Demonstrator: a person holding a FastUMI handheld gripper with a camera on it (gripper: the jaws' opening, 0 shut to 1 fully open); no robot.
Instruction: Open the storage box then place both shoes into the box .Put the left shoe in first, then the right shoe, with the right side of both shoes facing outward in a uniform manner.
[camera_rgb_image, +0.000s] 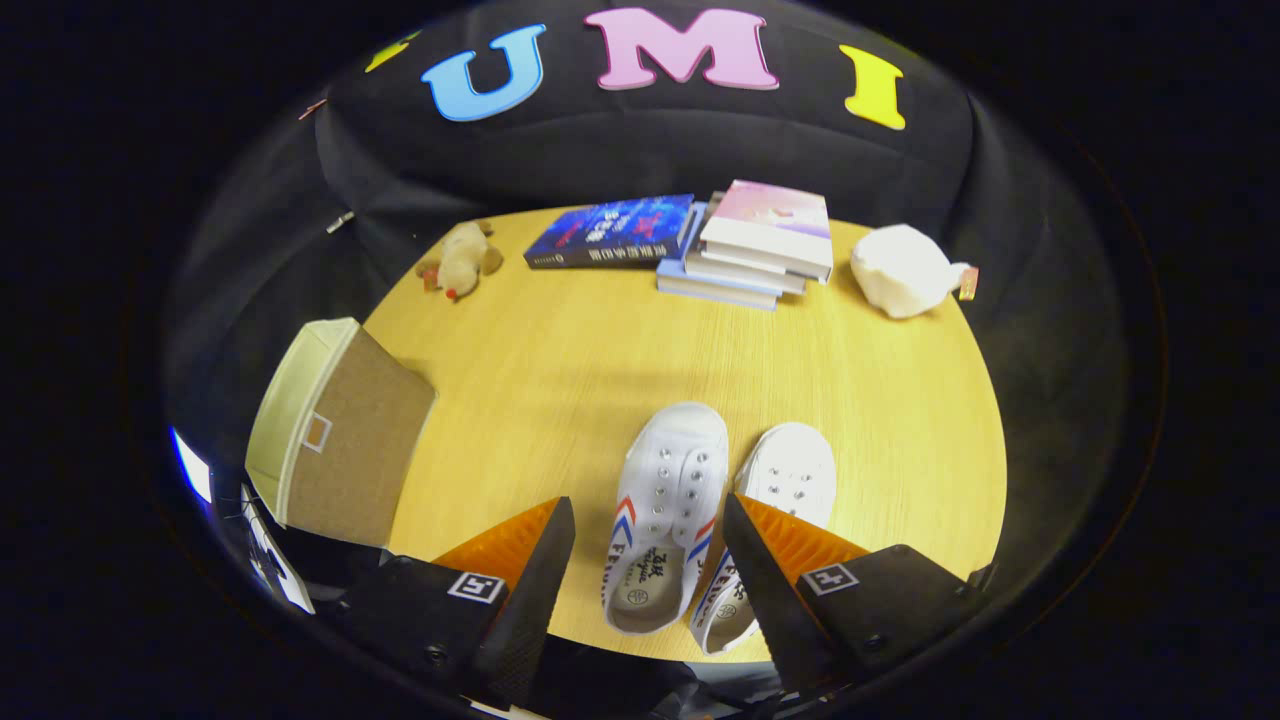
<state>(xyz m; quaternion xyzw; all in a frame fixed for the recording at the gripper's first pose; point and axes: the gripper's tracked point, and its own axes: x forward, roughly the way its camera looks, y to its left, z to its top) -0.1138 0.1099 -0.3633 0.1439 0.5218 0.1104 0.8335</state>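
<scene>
We count two shoes (665, 510) (775, 520), one box (335, 440), four books (612, 232), two soft toys (462, 260) (905, 270), and one gripper (648, 545), fingers apart.

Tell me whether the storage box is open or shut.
Shut: the storage box has its brown lid flat over the top. The gripper is open above the shoes.

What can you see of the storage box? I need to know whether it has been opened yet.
The storage box stands on the wooden table's near corner, well aside of the open claw, which touches nothing. It looks like cream fabric with a brown, board-like lid bearing a small pull tab. The lid lies flat on top, closed. Nothing rests on it.
</scene>
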